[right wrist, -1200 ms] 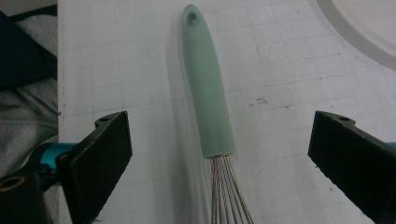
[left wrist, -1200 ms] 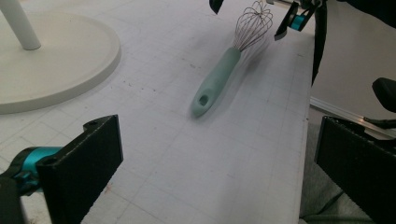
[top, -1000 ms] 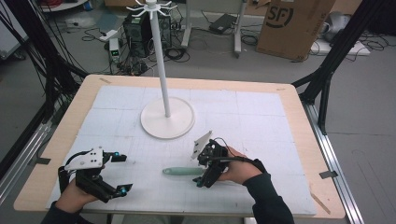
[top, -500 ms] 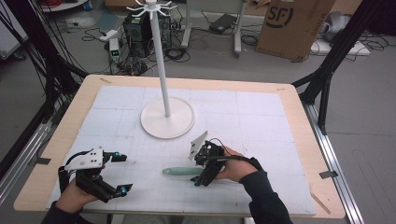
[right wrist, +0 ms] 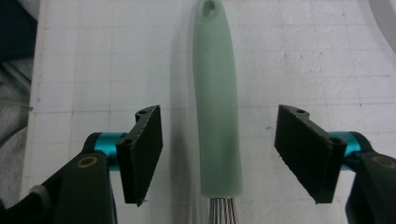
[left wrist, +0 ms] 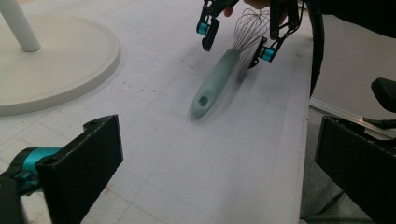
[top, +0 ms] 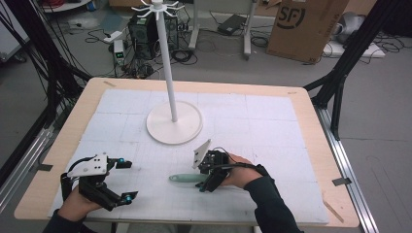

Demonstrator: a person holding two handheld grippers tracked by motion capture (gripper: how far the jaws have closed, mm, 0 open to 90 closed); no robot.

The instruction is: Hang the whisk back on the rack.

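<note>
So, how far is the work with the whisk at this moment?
Done: the right gripper straddles the whisk, its handle between the jaws. In hand: the jaws have just been closing, yet gaps remain on both sides, so there is no grip. Left: clamping and lifting it, perhaps toward the white stand. The left gripper waits open.

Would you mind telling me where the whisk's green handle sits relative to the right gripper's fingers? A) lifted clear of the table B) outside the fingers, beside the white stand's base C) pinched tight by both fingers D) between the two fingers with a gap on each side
D: in the right gripper view the green handle lies on the mat between the right gripper's fingers, with mat showing on both sides.
</note>
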